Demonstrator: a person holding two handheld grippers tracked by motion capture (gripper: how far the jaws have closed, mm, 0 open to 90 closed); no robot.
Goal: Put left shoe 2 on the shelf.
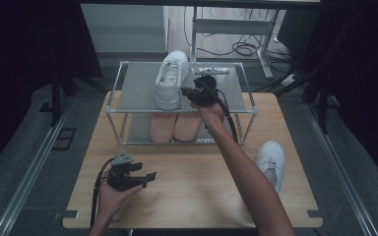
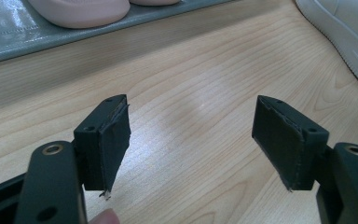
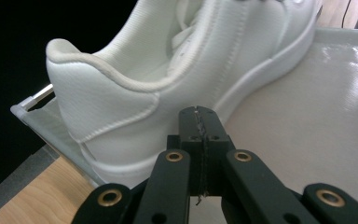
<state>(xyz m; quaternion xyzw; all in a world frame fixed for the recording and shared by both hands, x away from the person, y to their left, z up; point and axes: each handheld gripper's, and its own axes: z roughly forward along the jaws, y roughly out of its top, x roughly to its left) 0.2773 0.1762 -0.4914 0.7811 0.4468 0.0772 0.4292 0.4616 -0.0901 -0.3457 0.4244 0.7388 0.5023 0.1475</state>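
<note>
Your left gripper (image 1: 145, 178) sits low in the lower left of the high view, jaws spread wide over bare counter (image 1: 197, 187) with nothing between them. Your right gripper (image 1: 183, 91) is clenched with its pads pressed together on nothing, at the upper centre of that view, just beside the heel of the white sneaker (image 1: 171, 78) that stands on the rack (image 1: 138, 88)'s top shelf. Whether the tips touch the heel is hard to tell, and your right forearm covers part of the second white sneaker (image 1: 270, 162) at the lower right.
</note>
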